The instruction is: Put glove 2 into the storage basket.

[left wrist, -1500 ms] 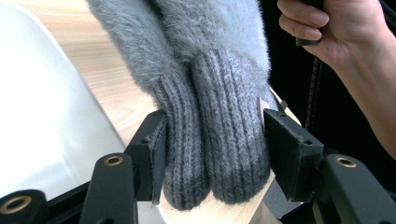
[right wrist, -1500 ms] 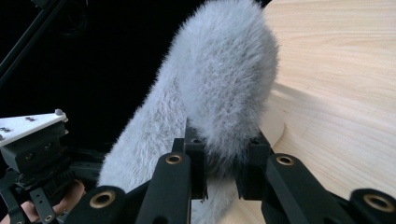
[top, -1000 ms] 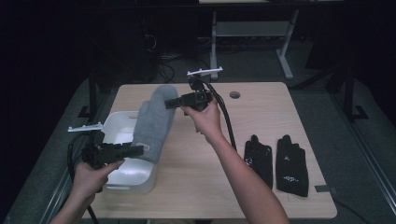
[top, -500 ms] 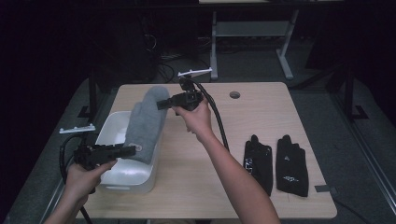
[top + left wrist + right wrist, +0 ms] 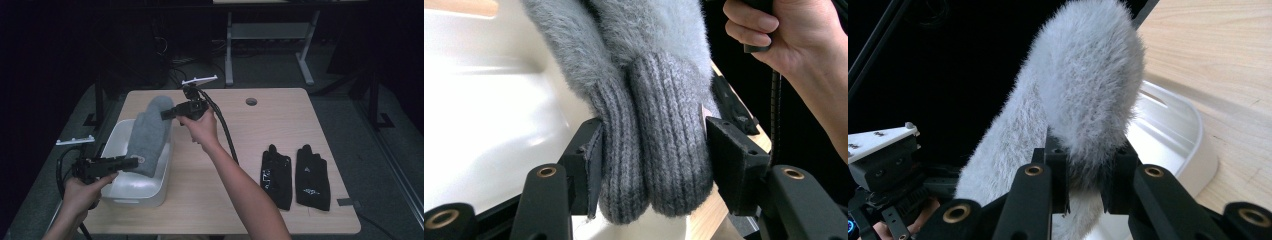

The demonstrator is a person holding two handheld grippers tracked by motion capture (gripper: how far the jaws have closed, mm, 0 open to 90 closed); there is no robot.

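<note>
The left gripper (image 5: pixel 131 162), at the lower left of the high view, is clamped on the ribbed knit cuffs of the grey fuzzy mittens (image 5: pixel 149 134); the right gripper (image 5: pixel 165 114), just left of centre, pinches the fluffy fingertip end. The pair hangs stretched between the two, its long axis running from lower left to upper centre of the frame, directly above the white bin (image 5: pixel 132 192), whose own length lies nearly along the same line. So the move ahead is, by my reading, a straight lowering: the mittens lie over the opening, and each gripper is already at its own end.

The left gripper view shows what the high view cannot: two separate cuffs side by side between the pads (image 5: pixel 593 165), so both mittens are held together, with the bin's white wall at the left of that frame. The right gripper view shows the fluffy tip squeezed narrow and the bin's curved rim (image 5: pixel 1198 135) at the right, over the tabletop (image 5: pixel 1228 60). The high view alone places two black gloves (image 5: pixel 294 175) at the right, well apart.
</note>
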